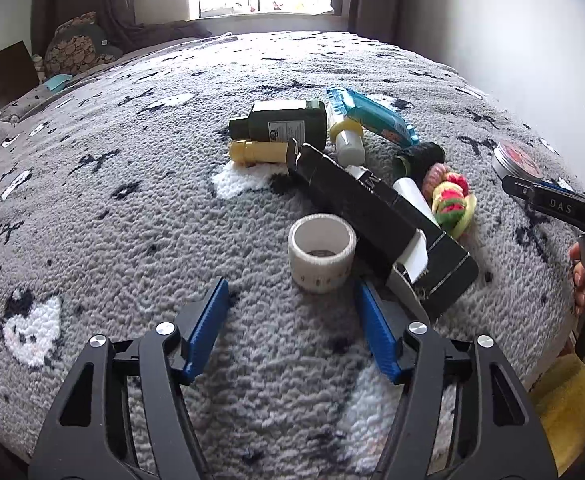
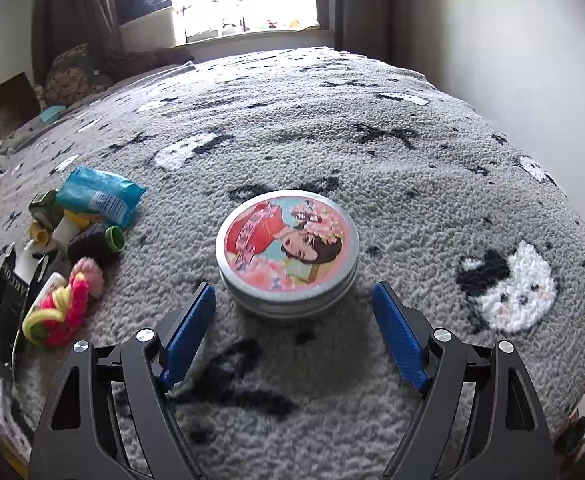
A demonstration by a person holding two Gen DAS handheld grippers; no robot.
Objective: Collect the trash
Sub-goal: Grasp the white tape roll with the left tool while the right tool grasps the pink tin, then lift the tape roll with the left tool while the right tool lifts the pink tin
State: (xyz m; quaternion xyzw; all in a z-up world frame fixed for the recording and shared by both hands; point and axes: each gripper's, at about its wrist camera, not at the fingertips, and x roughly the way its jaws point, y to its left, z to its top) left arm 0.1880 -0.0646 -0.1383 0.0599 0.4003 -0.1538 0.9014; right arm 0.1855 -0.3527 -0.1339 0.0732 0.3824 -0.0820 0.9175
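A grey fleece blanket (image 1: 132,208) with black marks and white cat faces covers the whole bed, and all the clutter sits on it. Biggest in the pile is the long black box (image 1: 376,220), lying slantwise with one end flap hanging open; behind it a dark green bottle (image 1: 280,124) lies on its side, a yellow tube (image 1: 256,152) just in front of that, and a blue wrapper packet (image 1: 376,118) off to the right beside a white bottle with a yellow collar (image 1: 348,140). Over on the right side, apart from the heap, there's the round tin (image 2: 288,252) with the painted lid, sitting flat. The left gripper (image 1: 292,304) hangs low over the blanket, tongs spread, nothing pinched, and the white tape roll (image 1: 322,254) stands just ahead of the tips, near the box's open end. The right gripper (image 2: 294,304) is spread wide too, gripping nothing, with the tin just beyond its blue pads (image 2: 190,332) and lined up with the gap. Smallest bits: a bundle of pink, yellow and green hair ties (image 2: 66,308) beside the box.
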